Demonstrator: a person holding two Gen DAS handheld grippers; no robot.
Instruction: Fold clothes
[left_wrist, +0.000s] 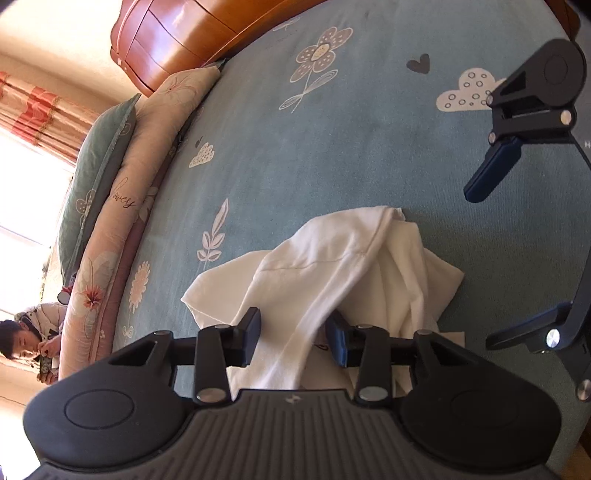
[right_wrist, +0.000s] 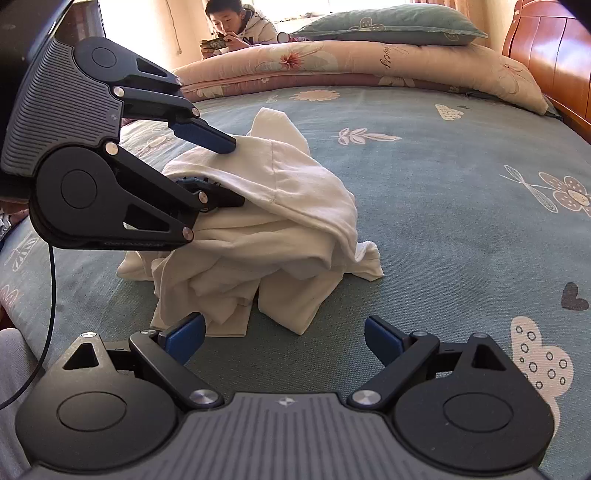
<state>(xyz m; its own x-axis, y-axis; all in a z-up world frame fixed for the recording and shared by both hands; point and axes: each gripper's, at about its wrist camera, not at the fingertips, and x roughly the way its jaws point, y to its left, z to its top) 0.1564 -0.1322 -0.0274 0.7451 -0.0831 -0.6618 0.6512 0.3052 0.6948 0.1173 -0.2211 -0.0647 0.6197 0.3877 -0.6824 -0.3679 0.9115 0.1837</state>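
White garment crumpled on bed. Left gripper fingers narrowed around a fold, pinch uncertain; right gripper fingers wide, empty. Best pinched firmly before lifting.

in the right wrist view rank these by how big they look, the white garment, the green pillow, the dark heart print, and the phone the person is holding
1. white garment
2. green pillow, though it lies farther from the camera, so its true size is unsure
3. and 4. dark heart print and phone look about alike; not ranked.
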